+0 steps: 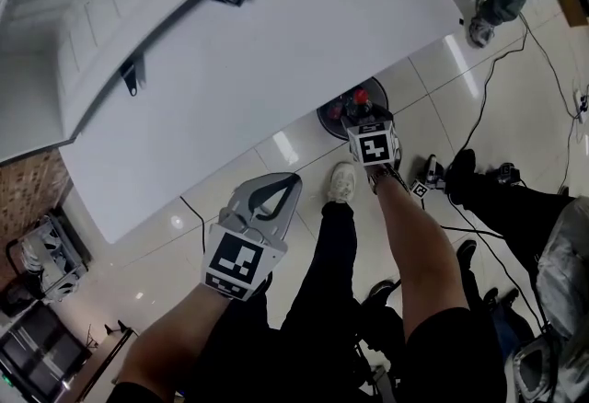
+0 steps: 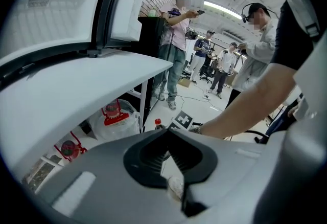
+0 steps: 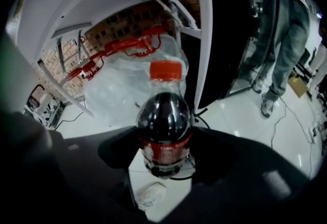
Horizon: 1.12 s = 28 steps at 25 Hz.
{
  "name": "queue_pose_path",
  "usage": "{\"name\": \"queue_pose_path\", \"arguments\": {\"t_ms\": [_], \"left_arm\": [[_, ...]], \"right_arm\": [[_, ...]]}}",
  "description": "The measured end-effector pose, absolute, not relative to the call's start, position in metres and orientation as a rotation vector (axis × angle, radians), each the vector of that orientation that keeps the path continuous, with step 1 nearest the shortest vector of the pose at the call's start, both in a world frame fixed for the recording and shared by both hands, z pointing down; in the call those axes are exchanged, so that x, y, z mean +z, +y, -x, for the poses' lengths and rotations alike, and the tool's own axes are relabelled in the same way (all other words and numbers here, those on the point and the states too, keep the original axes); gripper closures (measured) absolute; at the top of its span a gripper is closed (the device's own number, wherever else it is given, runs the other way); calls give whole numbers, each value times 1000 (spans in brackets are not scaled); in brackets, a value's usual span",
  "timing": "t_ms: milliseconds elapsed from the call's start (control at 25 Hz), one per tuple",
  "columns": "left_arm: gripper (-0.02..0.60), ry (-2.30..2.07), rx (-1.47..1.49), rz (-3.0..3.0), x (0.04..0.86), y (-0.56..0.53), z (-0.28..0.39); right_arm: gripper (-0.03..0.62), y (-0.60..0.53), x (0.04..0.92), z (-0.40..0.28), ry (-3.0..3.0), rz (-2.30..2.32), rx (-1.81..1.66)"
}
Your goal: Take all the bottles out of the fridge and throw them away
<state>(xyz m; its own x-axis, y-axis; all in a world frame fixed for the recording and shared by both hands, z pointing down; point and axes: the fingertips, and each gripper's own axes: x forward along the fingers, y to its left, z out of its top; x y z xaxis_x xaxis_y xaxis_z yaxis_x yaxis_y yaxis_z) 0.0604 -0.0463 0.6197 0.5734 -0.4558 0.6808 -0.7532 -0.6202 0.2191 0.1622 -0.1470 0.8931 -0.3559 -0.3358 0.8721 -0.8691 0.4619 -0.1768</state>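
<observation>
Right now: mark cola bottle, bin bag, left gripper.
cola bottle [image 3: 163,115], right gripper view, dark body.
bin bag [image 3: 117,95], right gripper view, clear plastic side.
left gripper [image 2: 167,132], left gripper view, closed jaw tips.

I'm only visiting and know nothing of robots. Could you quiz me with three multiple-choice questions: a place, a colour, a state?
1. Where is the cola bottle?
A. on a fridge shelf
B. between the jaws of the right gripper
C. lying on the floor

2. What colour is its cap?
A. blue
B. white
C. red

3. How is the left gripper?
A. shut, empty
B. clamped on a bottle
C. wide open

Answers: B, the right gripper view shows jaws pressed on its sides; C, the cap is plainly red; A, the jaw tips meet with nothing between.
</observation>
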Motion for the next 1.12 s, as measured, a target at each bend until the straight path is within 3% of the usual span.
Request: {"name": "queue_pose_path", "arguments": {"t_ms": [480,1120], "left_arm": [[578,-968,853,-2259,654,-43,-42],[578,-974,823,-2287,636,-46,-52]], "right_arm": [[284,-153,954,-170,-1777,-1046,907],[313,-158,912,-167,-1860,-1083,905]]}}
